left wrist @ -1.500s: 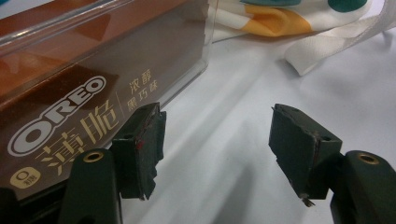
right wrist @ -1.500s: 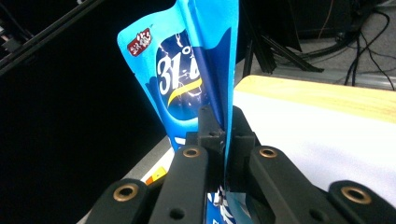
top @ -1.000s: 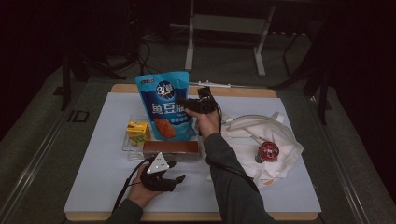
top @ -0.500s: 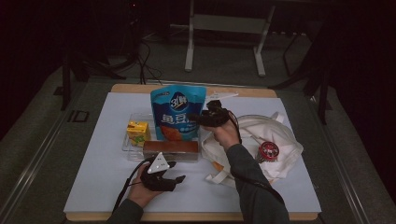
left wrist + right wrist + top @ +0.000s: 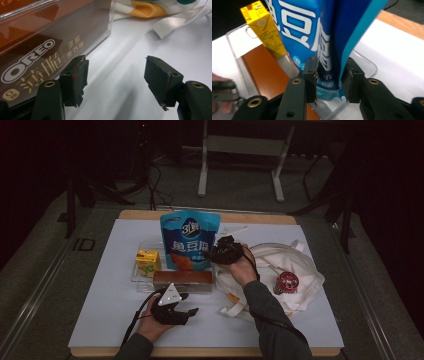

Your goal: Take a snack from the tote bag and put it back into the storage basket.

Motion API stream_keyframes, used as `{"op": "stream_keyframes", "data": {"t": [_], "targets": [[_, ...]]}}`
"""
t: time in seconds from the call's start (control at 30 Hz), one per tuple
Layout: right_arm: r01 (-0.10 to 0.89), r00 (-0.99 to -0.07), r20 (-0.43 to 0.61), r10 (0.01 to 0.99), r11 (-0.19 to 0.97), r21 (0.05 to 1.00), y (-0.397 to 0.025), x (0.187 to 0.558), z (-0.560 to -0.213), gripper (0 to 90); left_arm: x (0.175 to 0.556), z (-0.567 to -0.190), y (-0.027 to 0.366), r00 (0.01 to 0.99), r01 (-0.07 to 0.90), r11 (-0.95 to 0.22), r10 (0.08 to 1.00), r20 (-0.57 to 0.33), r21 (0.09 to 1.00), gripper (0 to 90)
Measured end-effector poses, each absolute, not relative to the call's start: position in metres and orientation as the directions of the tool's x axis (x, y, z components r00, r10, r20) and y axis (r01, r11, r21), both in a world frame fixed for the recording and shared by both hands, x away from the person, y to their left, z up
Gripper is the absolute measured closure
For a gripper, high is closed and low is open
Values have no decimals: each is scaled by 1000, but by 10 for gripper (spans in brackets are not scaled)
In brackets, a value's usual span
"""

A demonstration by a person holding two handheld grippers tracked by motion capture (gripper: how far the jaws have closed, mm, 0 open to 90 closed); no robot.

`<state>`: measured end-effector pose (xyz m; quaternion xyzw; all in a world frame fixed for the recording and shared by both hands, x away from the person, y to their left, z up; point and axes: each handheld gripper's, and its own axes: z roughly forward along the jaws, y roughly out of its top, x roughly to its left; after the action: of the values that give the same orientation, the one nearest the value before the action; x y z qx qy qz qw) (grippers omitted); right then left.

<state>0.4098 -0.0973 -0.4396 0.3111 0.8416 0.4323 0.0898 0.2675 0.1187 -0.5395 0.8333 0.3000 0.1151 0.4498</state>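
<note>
2 jaws of the right gripper (image 5: 329, 75) pinch the blue snack pouch (image 5: 190, 240), held upright over the clear tray (image 5: 136, 272). Left gripper (image 5: 116, 77) rests wide open beside the brown "OREO" box (image 5: 37, 52); yellow carton (image 5: 263, 27) stands nearby.
</note>
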Motion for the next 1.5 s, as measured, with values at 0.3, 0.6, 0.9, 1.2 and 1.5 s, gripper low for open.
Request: {"op": "stream_keyframes", "data": {"t": [0.3, 0.6, 0.9, 1.2, 1.5], "targets": [[458, -781, 142, 608, 404, 792, -79, 412, -442, 665, 267, -540, 118, 794, 397, -420, 603, -76, 816, 350], [445, -807, 143, 573, 431, 785, -95, 412, -435, 598, 267, -540, 118, 795, 397, -421, 602, -76, 816, 350], [433, -815, 103, 570, 481, 762, -108, 410, -435, 642, 268, -540, 117, 792, 402, -427, 606, -74, 810, 350], [428, -800, 14, 600, 553, 715, -95, 415, -438, 899, 268, -540, 117, 794, 400, -427, 604, -74, 811, 350], [447, -776, -8, 631, 558, 699, -76, 419, -437, 900, 268, -540, 117, 794, 402, -428, 604, -75, 809, 350]]}}
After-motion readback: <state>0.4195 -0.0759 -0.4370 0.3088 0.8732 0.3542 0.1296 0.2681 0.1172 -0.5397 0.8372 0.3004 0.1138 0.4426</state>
